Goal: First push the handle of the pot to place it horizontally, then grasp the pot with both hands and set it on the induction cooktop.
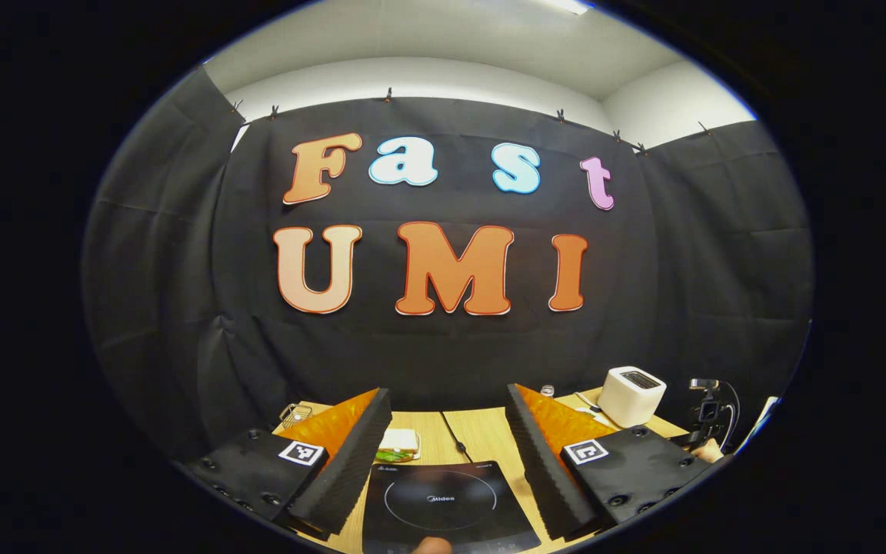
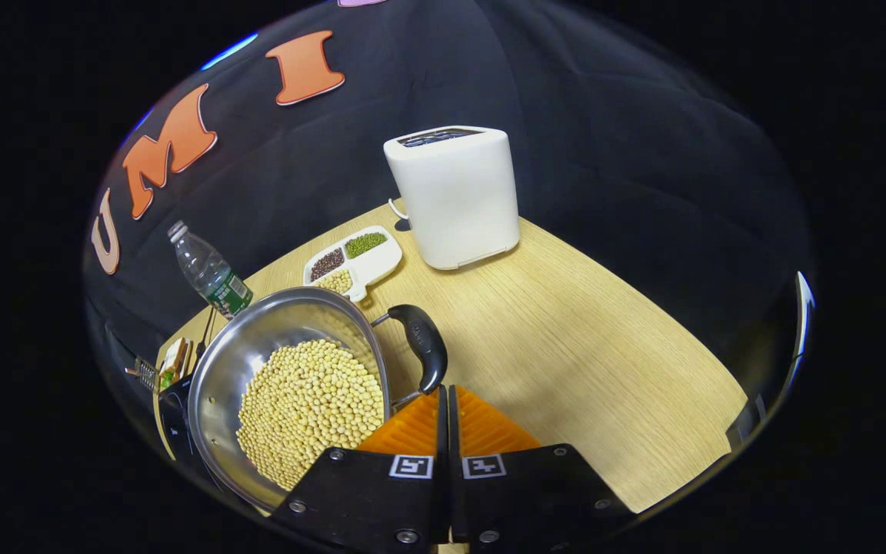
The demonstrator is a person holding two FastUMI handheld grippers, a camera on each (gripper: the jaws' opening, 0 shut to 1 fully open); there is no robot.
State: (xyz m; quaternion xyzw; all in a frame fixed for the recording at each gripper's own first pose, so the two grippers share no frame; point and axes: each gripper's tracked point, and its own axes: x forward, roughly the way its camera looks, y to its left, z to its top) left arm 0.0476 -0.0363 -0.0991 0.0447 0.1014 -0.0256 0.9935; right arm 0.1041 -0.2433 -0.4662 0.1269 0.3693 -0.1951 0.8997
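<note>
— Where is the pot (image 2: 289, 385) now?

— In the right gripper view it stands on the wooden table (image 2: 566, 331), to the left of the right tongs (image 2: 444, 404). It is a metal pot, filled with pale yellow beans (image 2: 312, 415). Its dark loop handle (image 2: 424, 346) sticks out from the rim on the side that faces the tongs.

— And how are the right tongs?

— They are pressed together, finger against finger, with nothing between them. Their tips are just below the lower end of the handle; I cannot tell if they touch it. The rim of the pot lies just beside the left finger.

— What else is on that table?

— A white toaster (image 2: 454, 196) stands further back. Near it is a white divided dish (image 2: 354, 261) with three kinds of grains in separate compartments. A plastic bottle (image 2: 208, 273) leans behind the pot.

— And the left tongs (image 1: 449, 423)?

— In the left gripper view they are spread wide and hold nothing. Between the fingers, low on the table (image 1: 481, 435), lies the black induction cooktop (image 1: 443, 504) with a round ring on its surface. A cable (image 1: 454, 440) runs away from it toward the wall. The toaster (image 1: 631, 394) is seen here too, at the right, well apart from the cooktop.
</note>
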